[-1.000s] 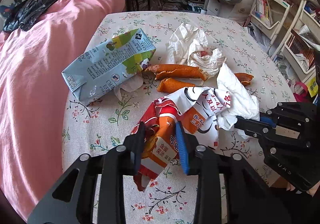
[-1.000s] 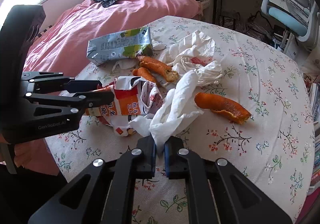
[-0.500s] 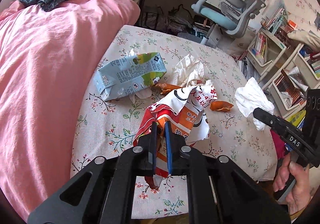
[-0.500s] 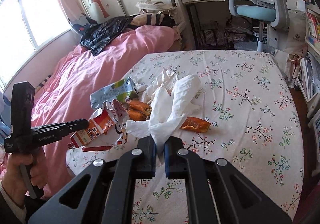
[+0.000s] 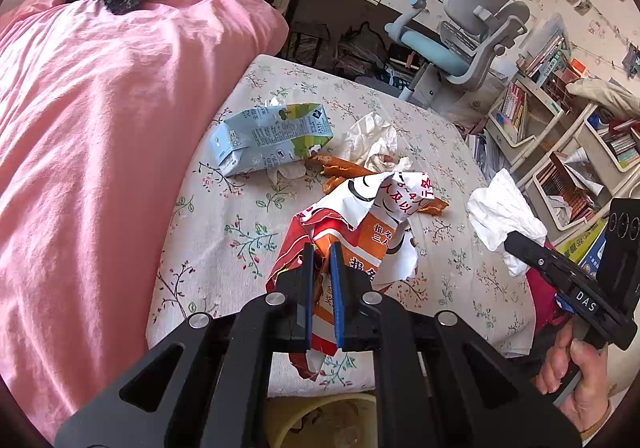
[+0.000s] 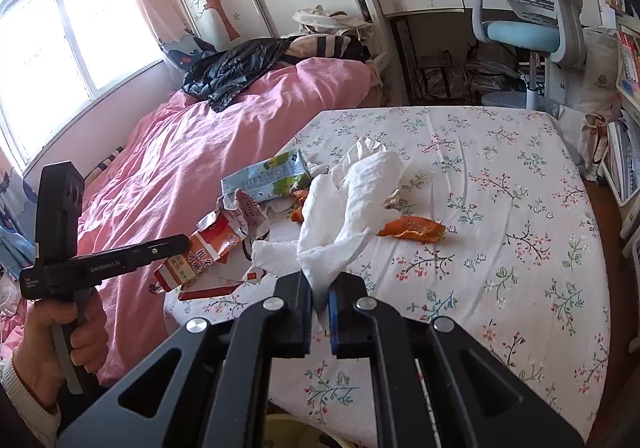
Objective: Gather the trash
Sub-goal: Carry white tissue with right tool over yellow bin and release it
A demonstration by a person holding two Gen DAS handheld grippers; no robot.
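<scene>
Clamping lengthwise, left tongs [image 5: 321, 248] grip the orange wrapper [image 5: 360, 232]; right tongs [image 6: 320, 282] pinch white tissue [image 6: 344, 208].

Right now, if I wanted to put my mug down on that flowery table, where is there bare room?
The table is bare on the side toward the bookshelves and along the far edge by the desk chair. It is crowded on the side by the pink bed: the blue carton, crumpled tissue and orange peel.
</scene>
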